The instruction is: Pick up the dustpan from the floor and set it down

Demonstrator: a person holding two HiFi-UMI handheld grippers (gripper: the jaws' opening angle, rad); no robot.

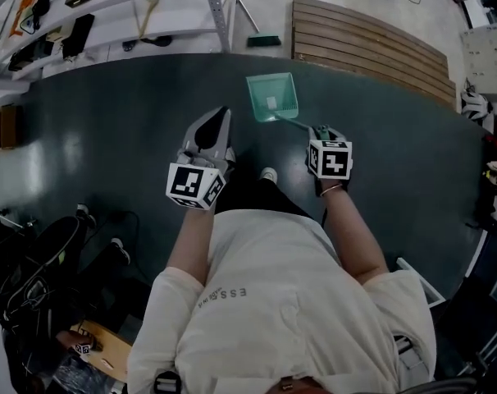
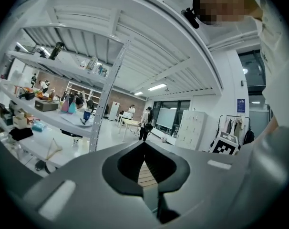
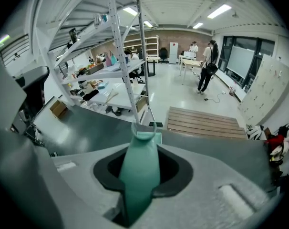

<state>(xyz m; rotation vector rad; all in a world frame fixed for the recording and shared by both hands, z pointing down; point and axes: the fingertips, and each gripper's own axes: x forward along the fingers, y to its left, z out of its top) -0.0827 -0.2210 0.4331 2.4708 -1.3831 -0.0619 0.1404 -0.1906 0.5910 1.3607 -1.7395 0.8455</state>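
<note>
Dustpan: your teal plastic dustpan [image 1: 272, 97], square-panned with a long thin handle [image 1: 291, 121], is sitting in the upper centre of the head view, over the dark grey-green floor mat [image 1: 109, 130]. No view is showing you whether the pan is touching the mat.
Right tongs: your right gripper [image 1: 317, 131] is gripping the near end of that handle, its jaws pressing on it from both sides. In the right gripper view the teal handle is rising from between the jaws at lower centre towards the pan's edge at mid-frame, and the gripper is pointing steeply down at the mat.
Left tongs: your left gripper [image 1: 222, 115] is hovering left of centre in the head view, beside the dustpan and apart from it. Its jaws are meeting at the tips, with nothing between them.
Your body: you are standing on the mat in a white shirt [image 1: 273, 302], with one pale shoe [image 1: 268, 174] showing between the two marker cubes.
Platform: pale wooden slatted platform [image 1: 371, 43] is lying at the upper right of the head view, just past the mat's edge.
Shelving: white metal shelving rack [image 1: 109, 6] is filling the upper left, its shelves carrying assorted small items.
Background: two people [image 3: 206, 61] are standing well away, at the upper right of the right gripper view.
</note>
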